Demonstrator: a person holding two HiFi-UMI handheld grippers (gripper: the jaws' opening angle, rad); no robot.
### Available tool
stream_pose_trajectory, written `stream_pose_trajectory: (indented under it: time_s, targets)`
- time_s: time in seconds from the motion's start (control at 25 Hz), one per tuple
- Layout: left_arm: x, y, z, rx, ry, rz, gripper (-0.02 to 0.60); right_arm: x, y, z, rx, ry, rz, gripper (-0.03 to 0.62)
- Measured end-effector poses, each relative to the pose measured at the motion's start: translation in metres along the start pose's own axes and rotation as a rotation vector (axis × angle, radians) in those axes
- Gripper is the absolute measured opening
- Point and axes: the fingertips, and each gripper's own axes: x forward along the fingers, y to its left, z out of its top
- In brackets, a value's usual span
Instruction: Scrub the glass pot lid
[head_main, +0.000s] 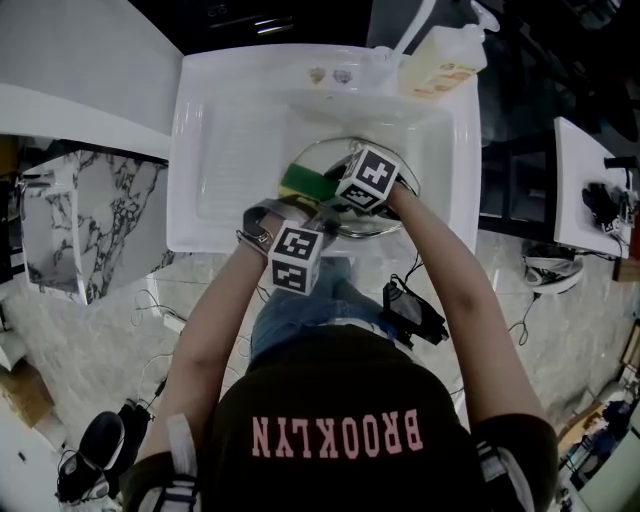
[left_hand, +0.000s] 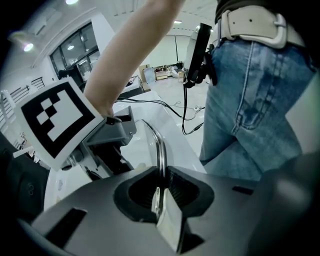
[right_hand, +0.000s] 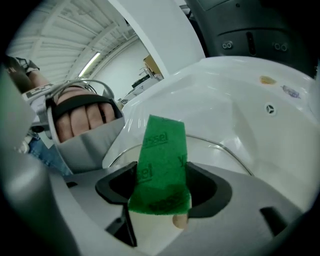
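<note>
- The glass pot lid (head_main: 338, 158) is up on edge over the basin of the white sink (head_main: 215, 150), not lying flat.
- The left tool (left_hand: 162, 186) is clamped on the lid's metal rim (left_hand: 159, 145), which rises straight out of its closed jaws. That single pinch looks like the lid's only support.
- The right tool (right_hand: 160, 192) grips a green-and-yellow scrub sponge (right_hand: 162, 160), whose green abrasive face pokes out past the jaws toward the glass.
- Whether the sponge is actually touching the glass is hard to tell. It appears to sit right at the lid's face, near the rim.
- The step in hand is probably wiping the glass.
  - The green face should go flat against it, so that the hard jaw tips stay clear of the glass.
  - Overlapping strokes from rim to centre would cover the surface.
  - Pressure is safest aimed toward the clamped edge. Pushing on the free edge could pivot the lid or slip it out of the pinch.
- A soap bottle (head_main: 445, 60) stands at the sink's back corner.
</note>
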Motion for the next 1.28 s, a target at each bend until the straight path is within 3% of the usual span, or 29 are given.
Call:
stream_pose_trajectory:
  time_s: [0.36, 0.88, 1.28]
  targets:
    - [-0.002, -0.002, 0.003, 0.005, 0.003, 0.004, 0.058, 0.009, -0.026, 0.007, 0.059, 0.026, -0.107, 0.295]
    - [-0.001, -0.003, 0.001, 0.002, -0.005, -0.006, 0.058, 0.013, -0.099, -0.009, 0.282, 0.029, -0.344, 0.295]
    - [-0.001, -0.002, 0.002, -0.023, -0.020, -0.016, 0.058, 0.006, -0.143, -0.018, 0.390, 0.004, -0.421, 0.295]
